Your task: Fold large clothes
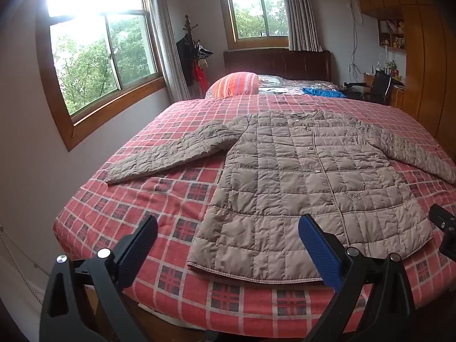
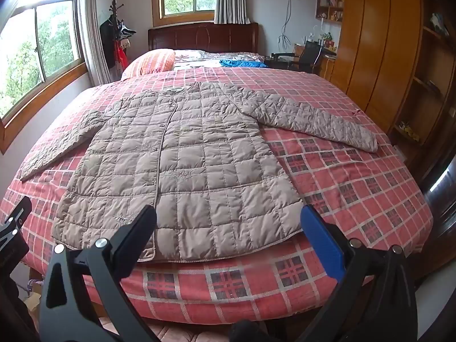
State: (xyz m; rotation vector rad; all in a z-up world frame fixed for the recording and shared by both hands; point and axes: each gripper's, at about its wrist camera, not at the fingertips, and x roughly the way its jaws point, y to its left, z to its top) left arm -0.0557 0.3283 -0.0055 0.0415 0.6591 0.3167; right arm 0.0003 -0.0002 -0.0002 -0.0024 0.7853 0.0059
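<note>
A beige quilted jacket (image 1: 307, 176) lies flat and front-up on a bed with a red plaid cover (image 1: 136, 193), both sleeves spread outward. Its hem faces the foot of the bed. My left gripper (image 1: 228, 233) hovers open above the foot of the bed by the hem's left corner, holding nothing. In the right wrist view the same jacket (image 2: 185, 159) fills the middle, and my right gripper (image 2: 228, 222) hangs open just short of the hem, also holding nothing. A part of the right gripper (image 1: 444, 228) shows at the right edge of the left wrist view.
A striped orange pillow (image 1: 236, 84) and a blue cloth (image 1: 323, 91) lie at the head of the bed by the dark headboard (image 1: 276, 62). Windows (image 1: 102, 54) line the left wall. Wooden wardrobes (image 2: 379, 42) and a desk stand on the right.
</note>
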